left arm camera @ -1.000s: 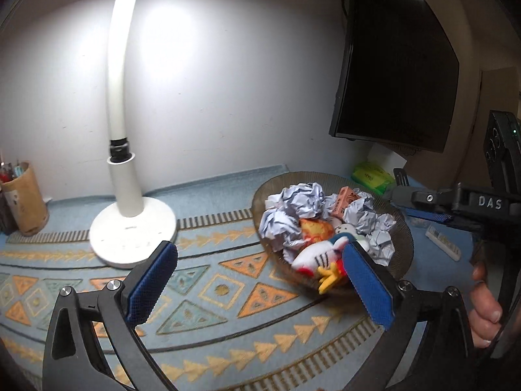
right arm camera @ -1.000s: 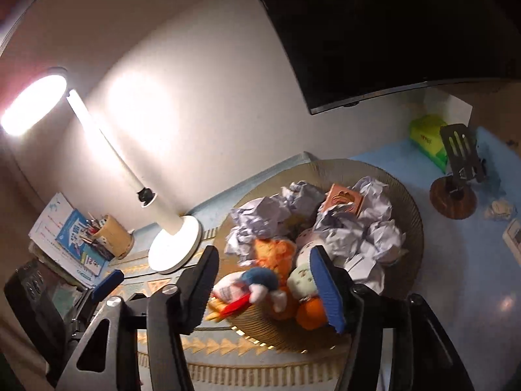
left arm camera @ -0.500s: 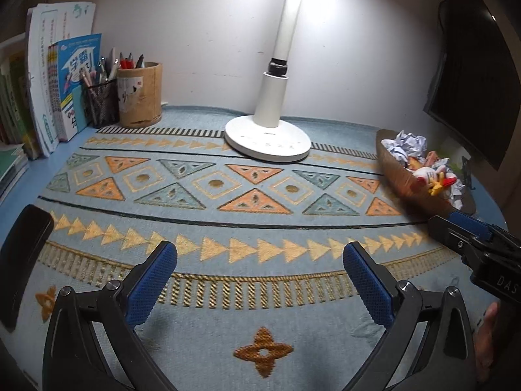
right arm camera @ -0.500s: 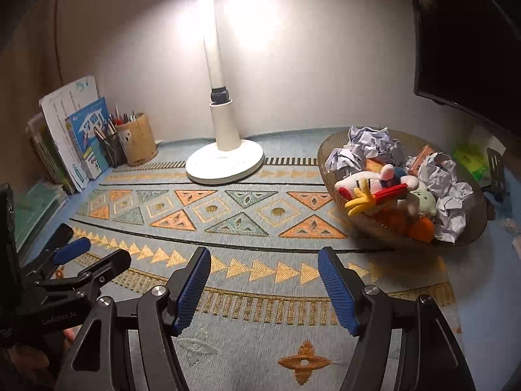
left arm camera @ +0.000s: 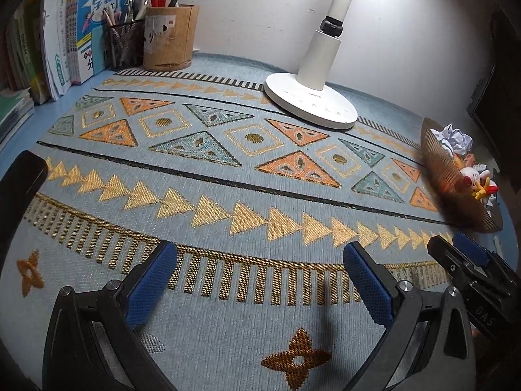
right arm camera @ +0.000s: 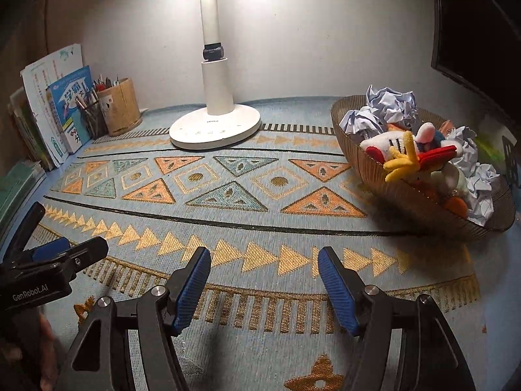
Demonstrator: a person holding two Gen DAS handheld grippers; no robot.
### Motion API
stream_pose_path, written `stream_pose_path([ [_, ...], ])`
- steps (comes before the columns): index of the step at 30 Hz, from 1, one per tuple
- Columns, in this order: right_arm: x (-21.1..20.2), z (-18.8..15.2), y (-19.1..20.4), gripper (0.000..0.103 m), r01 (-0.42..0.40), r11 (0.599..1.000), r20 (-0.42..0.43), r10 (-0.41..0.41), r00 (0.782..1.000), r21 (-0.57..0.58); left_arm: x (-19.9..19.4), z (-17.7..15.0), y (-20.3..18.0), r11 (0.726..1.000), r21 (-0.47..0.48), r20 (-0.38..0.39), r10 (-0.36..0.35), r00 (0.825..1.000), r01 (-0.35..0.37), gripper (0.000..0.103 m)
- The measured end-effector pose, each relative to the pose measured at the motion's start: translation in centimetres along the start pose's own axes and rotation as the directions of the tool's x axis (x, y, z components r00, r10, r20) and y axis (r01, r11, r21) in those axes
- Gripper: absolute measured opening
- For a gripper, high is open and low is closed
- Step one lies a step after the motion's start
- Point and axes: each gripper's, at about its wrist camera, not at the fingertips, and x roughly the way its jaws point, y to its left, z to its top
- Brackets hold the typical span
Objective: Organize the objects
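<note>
Patterned worktop mat (right arm camera: 228,176): basket (right arm camera: 407,195) at right, overfilled; both claws, left (left arm camera: 260,280) and right (right arm camera: 263,280), wide, empty; lift toys singly.

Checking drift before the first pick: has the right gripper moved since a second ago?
Yes. The right gripper has pulled back from over the basket and dropped toward the mat, jaws open and empty.

Patterned mat (right arm camera: 228,192) under lamp (right arm camera: 215,127), basket (right arm camera: 407,195)

At the right edge of my patterned mat (right arm camera: 228,195) sits a brown ribbed bowl (right arm camera: 407,195), heaped with crumpled paper balls (right arm camera: 390,101) and a plush duck (right arm camera: 403,153) lying across its near rim.
</note>
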Motion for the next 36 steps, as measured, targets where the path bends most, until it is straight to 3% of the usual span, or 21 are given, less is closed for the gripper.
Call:
stream_pose_path([
  [11, 0.6, -0.2, 0.9, 0.067, 0.029, 0.999, -0.026, -0.030, 0.999, -0.041, 0.4, -0.1, -0.4, 0.999, 0.026, -0.017, 0.042, 0.999, -0.042, 0.102],
  [16, 2.2, -0.2, 0.4, 0.067, 0.006, 1.000, -0.116, -0.006, 0.993, -0.006, 1.3, 0.3, -1.4, 0.989, 0.108, -0.054, 0.109, 0.993, -0.103, 0.102],
  [18, 2.7, -0.2, 0.1, 0.071, 0.004, 1.000, -0.146, -0.002, 0.989, 0.013, 2.0, 0.7, -2.0, 0.978, 0.165, -0.074, 0.143, 0.987, -0.129, 0.103],
  [20, 2.8, -0.1, 0.0, 0.098, 0.004, 1.000, -0.155, 0.000, 0.988, 0.027, 2.5, 1.2, -2.0, 0.975, 0.188, -0.080, 0.138, 0.987, -0.121, 0.103],
  [21, 3.1, -0.2, -0.1, 0.103, 0.013, 0.999, -0.170, -0.007, 0.985, 0.032, 2.6, 1.4, -1.9, 0.975, 0.189, -0.078, 0.136, 0.988, -0.119, 0.103],
  [36, 3.3, -0.2, -0.1, 0.103, 0.058, 0.998, -0.181, -0.051, 0.982, 0.036, 2.7, 1.3, -1.8, 0.975, 0.185, -0.064, 0.137, 0.988, -0.124, 0.103],
])
